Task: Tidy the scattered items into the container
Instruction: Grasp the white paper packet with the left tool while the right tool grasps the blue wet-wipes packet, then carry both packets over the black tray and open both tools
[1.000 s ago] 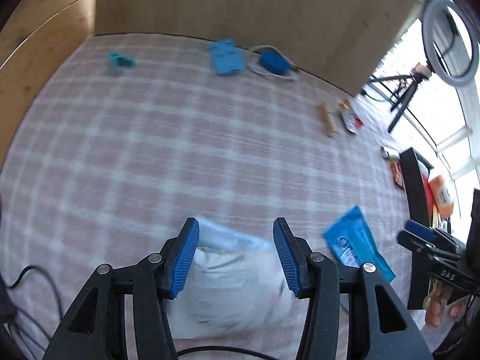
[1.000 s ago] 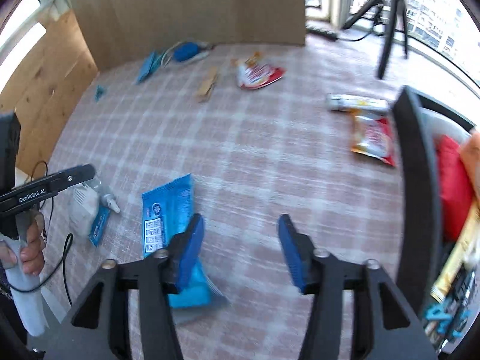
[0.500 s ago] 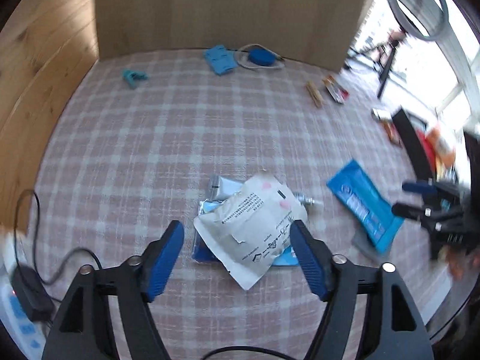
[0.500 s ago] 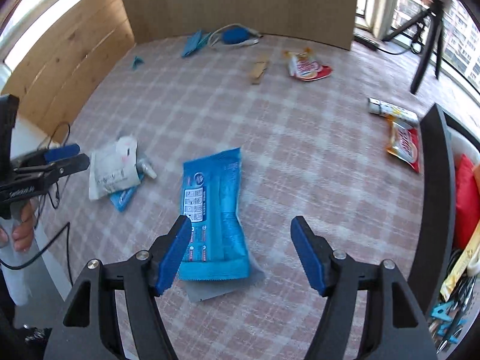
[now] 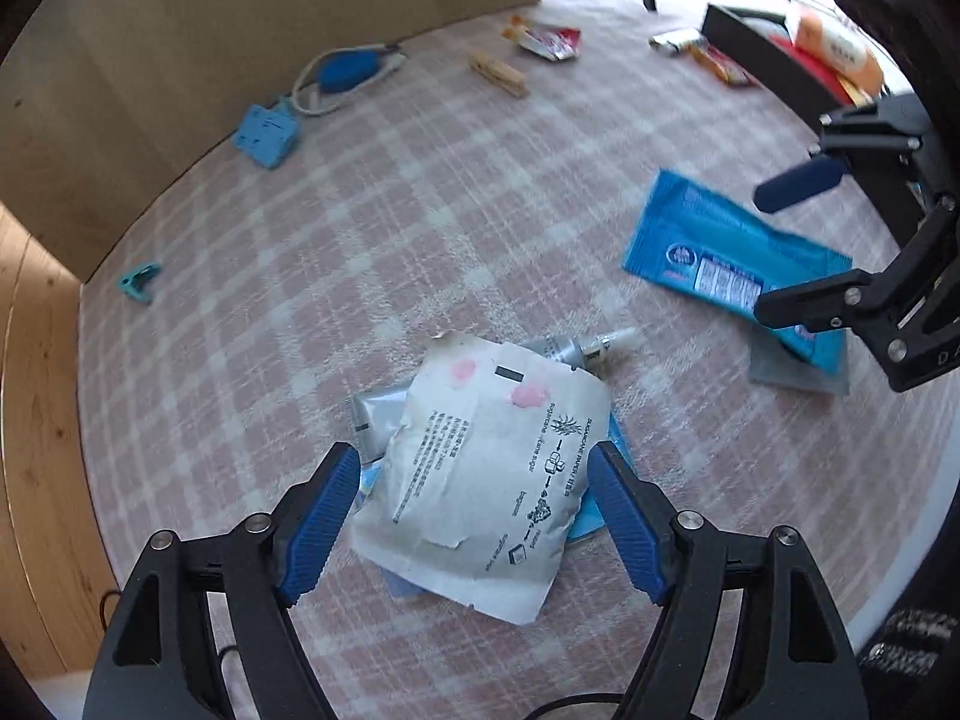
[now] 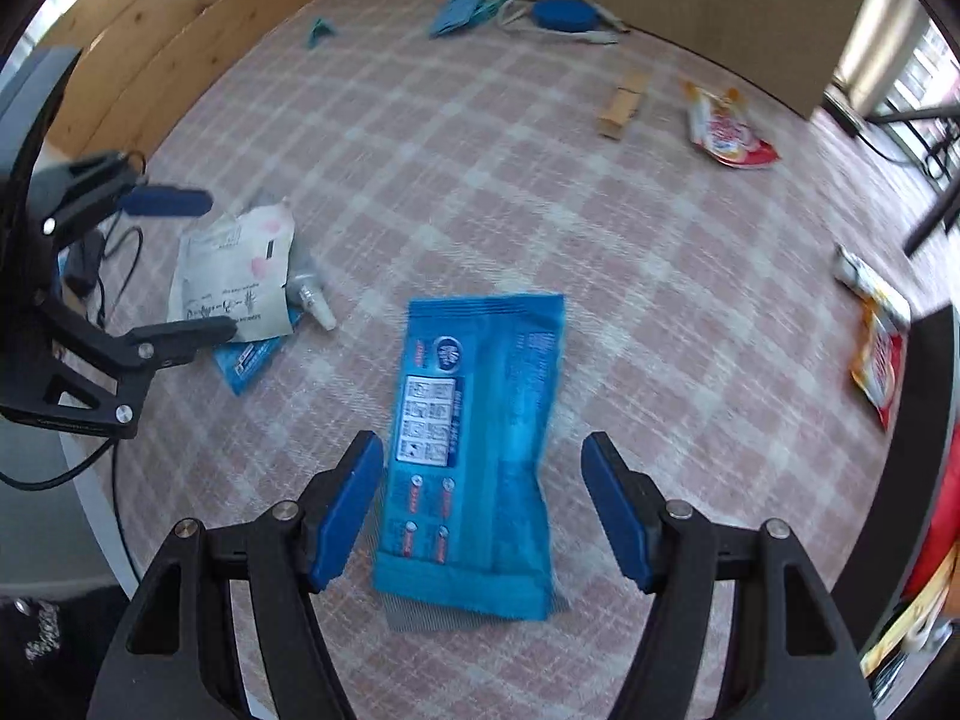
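The blue wet-wipe pack [image 6: 474,456] lies flat on the checked cloth of the counter [image 6: 540,192], its long axis running away from the right claw [image 6: 483,504] along the line the fingers point, so the jaws straddle its narrow width. A grey card [image 6: 420,618] peeks out from under its near end. The right claw stands wide, its jaws having just been opening, with the pack between them but neither pad pressing on it.

The white paper pouch [image 5: 486,480] lies to the left of the pack, stacked on a blue sachet [image 5: 594,516] and a small grey tube [image 5: 576,351]. The left claw [image 5: 474,516] hangs over it, jaws also just opened wide, pouch between them and untouched.

The black container [image 6: 924,420] sits at the right edge, well apart from both items but nearer the right hand. Judged from this, the right claw is the better placed to close across the pack's short side and carry it over.
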Demonstrator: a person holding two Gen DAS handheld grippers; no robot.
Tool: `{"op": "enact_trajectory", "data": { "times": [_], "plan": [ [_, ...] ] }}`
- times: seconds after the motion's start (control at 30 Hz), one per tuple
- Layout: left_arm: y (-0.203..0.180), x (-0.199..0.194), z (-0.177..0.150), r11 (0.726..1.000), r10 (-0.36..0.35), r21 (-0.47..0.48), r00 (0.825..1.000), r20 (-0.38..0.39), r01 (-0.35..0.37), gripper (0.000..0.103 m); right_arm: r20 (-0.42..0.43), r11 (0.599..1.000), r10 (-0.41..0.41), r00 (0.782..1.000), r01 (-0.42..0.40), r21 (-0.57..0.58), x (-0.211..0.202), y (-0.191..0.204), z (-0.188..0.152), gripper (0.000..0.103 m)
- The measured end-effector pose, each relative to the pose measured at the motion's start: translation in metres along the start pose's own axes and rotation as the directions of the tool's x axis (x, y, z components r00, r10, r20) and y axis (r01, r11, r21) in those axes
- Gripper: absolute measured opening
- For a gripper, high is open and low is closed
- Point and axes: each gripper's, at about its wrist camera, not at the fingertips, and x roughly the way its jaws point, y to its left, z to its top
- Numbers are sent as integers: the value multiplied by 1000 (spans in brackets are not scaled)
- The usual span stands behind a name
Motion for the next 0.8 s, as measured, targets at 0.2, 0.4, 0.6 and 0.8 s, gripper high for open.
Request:
{"op": "enact_trajectory", "data": {
  "times": [0.2,0.4,0.6,0.8],
  "plan": [
    [10,8,6,999,-21,-25,1000,-12,21,76,-36,998,-44,998,43,-40,15,9,8,68],
    [25,9,7,996,-33,-77,999,-5,32,67,-18,997,-72,997,72,-31,16,4,11,68],
    [46,3,5,985,-49,-166,999,14,51,57,16,995,-99,995,99,-18,12,-1,8,57],
    [60,-8,2,972,-57,-226,998,40,65,52,55,993,-28,998,22,113,2,-24,2,43]
  ]
}}
